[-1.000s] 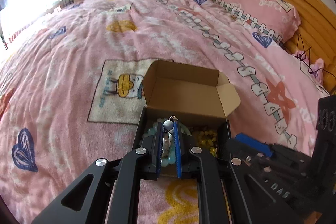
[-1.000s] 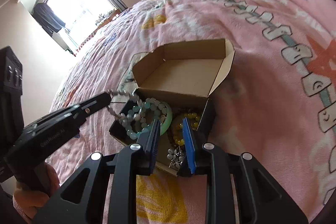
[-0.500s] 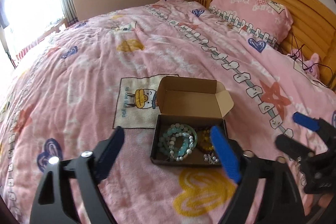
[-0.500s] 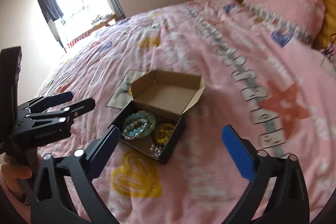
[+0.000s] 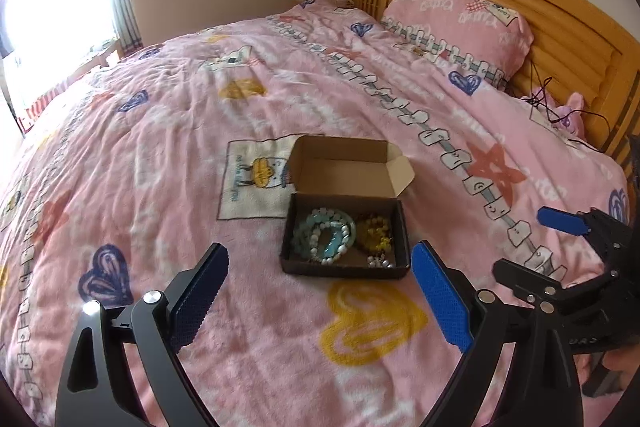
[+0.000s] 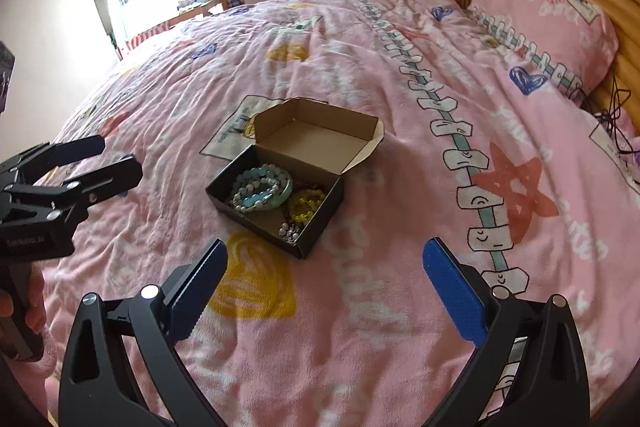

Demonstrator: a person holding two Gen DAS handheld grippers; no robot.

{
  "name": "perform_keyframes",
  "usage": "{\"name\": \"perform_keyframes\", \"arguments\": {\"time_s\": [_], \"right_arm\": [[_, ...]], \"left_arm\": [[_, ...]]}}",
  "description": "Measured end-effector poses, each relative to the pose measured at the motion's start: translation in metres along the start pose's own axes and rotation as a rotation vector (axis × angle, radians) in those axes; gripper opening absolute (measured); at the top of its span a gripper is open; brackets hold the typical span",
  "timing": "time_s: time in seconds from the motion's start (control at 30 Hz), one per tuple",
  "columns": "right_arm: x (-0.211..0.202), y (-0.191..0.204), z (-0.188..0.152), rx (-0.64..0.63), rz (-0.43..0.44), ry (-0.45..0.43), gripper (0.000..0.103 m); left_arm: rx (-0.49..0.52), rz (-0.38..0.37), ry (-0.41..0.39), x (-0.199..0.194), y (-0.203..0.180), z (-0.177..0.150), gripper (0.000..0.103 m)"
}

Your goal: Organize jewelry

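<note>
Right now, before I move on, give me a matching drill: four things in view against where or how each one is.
Things:
1. left tongs
2. teal bracelets
3. yellow bracelet
4. box lid

States:
A. folded back, open
B. right half of the box
C. wide open, holding nothing
D. left half of the box

Pairs: 1-C, 2-D, 3-B, 4-A

Bedspread [image 5: 168,155]: pink, printed with blue hearts, yellow hearts, red stars. Box [image 5: 403,227]: black outside, brown cardboard lid. Bead bracelets [image 5: 325,237]: turquoise and pale; yellow beads [image 5: 376,233] beside. Pillow [image 5: 460,23]: pink. Headboard [image 5: 560,27]: orange wood. Gripper pads [image 5: 438,301]: blue.
</note>
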State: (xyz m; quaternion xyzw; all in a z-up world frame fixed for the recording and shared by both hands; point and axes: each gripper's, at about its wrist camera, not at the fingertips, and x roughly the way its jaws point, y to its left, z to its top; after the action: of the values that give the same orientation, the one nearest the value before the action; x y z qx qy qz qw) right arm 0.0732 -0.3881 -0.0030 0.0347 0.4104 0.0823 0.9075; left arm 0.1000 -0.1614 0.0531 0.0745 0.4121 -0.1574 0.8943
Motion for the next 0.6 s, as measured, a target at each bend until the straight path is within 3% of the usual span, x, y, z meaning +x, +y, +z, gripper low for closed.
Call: {"name": "perform_keyframes", "arguments": {"time_s": [0.27,0.6], "right_arm": [[-0.028,0.004,-0.003,0.001,-0.021,-0.047,0.096],[-0.046,0.014,-0.005,-0.039,0.027,-0.061,0.096]], "left_arm": [[-0.002,0.019,-0.027,-0.013,0.002,-0.004,0.091],[0.012,0.000,-0.027,-0.018,-0.006,-0.005,0.091]]}}
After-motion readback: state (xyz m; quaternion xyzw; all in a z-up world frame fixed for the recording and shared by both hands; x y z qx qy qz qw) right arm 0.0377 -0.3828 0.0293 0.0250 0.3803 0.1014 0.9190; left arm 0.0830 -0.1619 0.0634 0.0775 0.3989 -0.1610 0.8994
